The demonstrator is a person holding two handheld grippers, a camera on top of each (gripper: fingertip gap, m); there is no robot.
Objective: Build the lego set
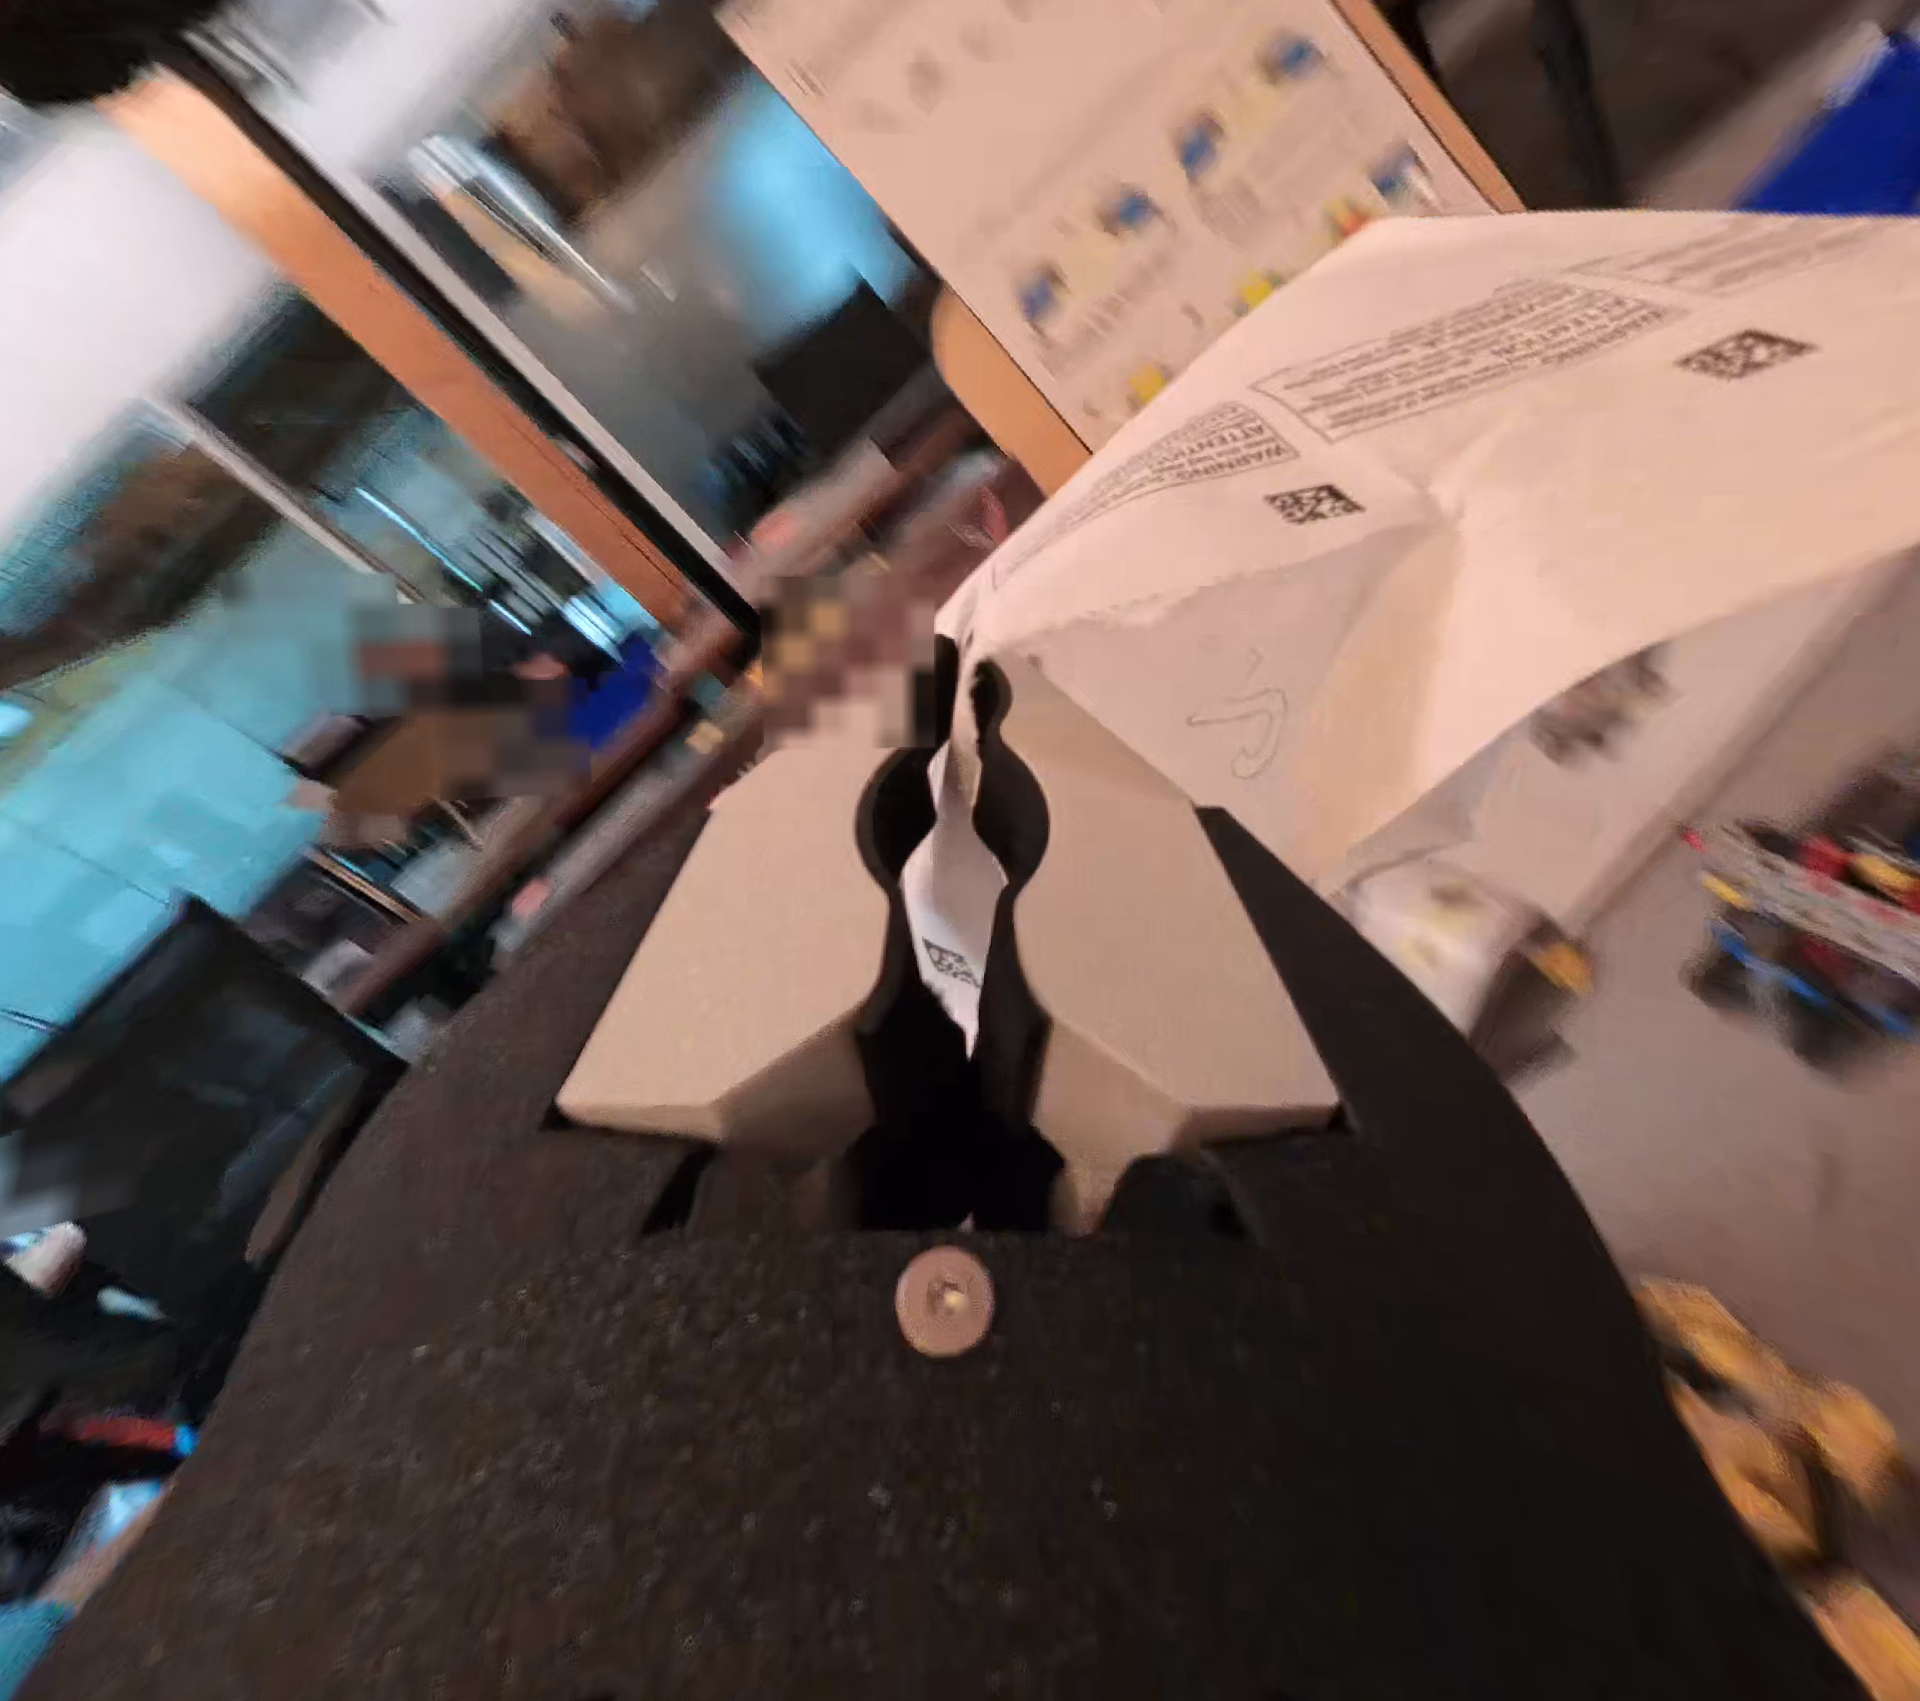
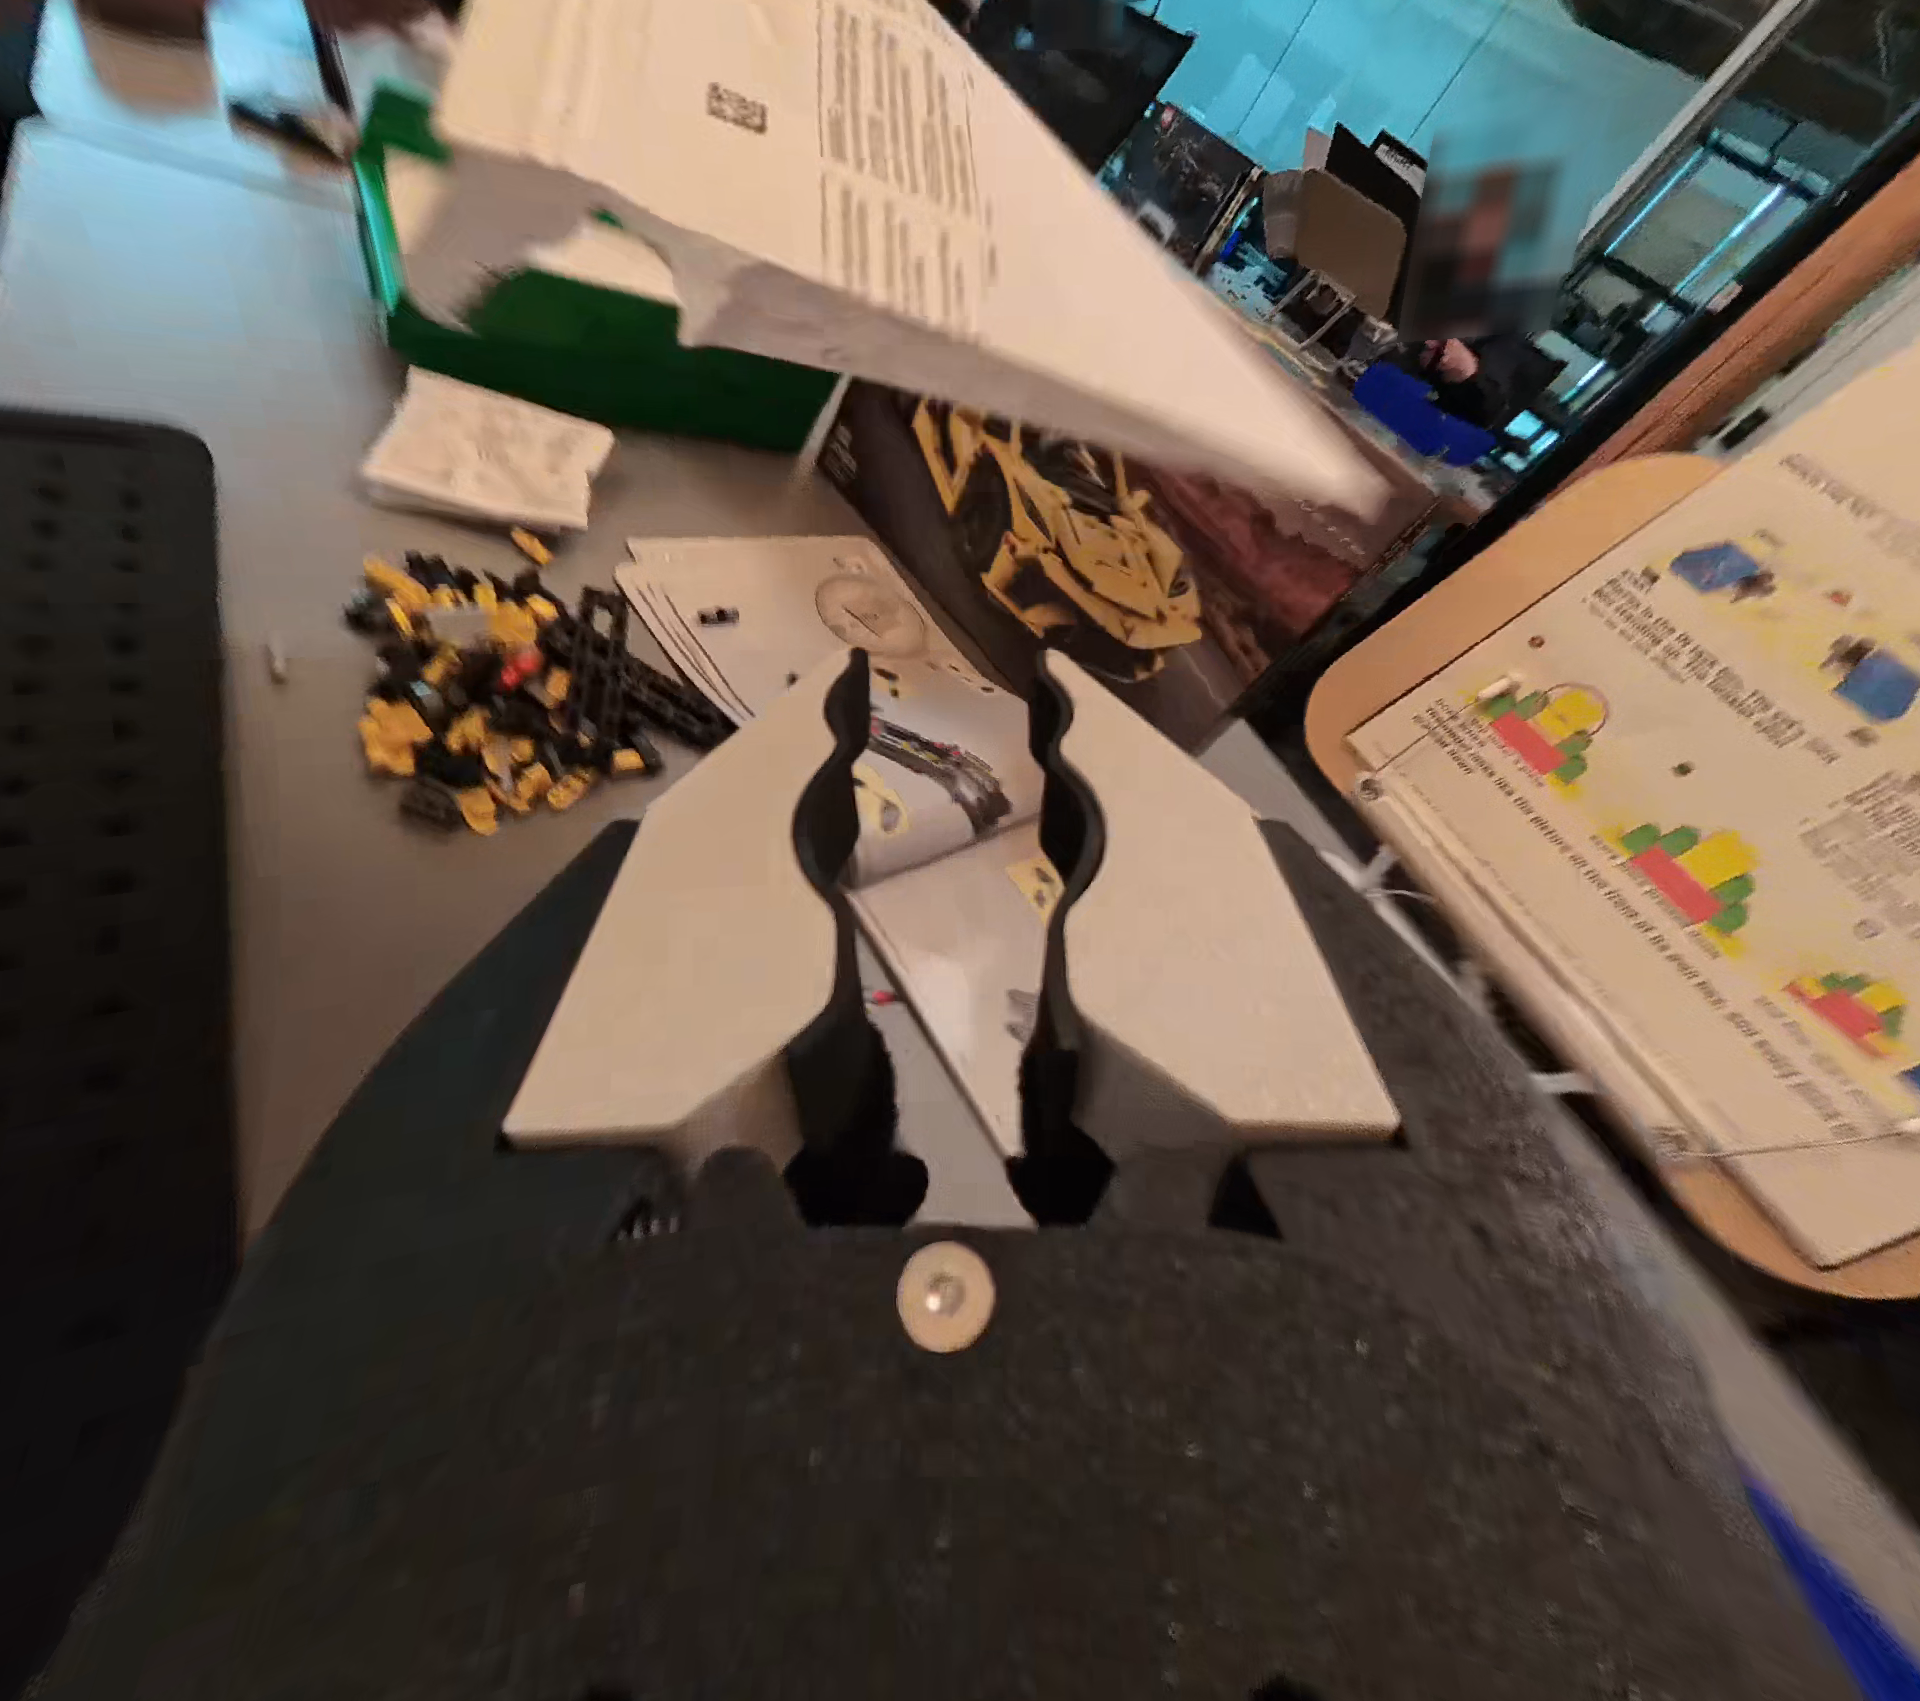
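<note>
A grey counter (image 2: 166,321) carries, from left to right, a pile of yellow and black lego pieces (image 2: 499,695), an open instruction booklet (image 2: 935,778) and the set's box (image 2: 1091,571). The left hand-held gripper (image 1: 961,695) pinches a torn white paper bag (image 1: 1455,446) aloft; the right hand-held gripper (image 2: 951,695) gapes empty. The bag could tear further, scattering any remaining parts.

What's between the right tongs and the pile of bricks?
Right wrist view: bare grey table between the right tongs and brick pile.
</note>
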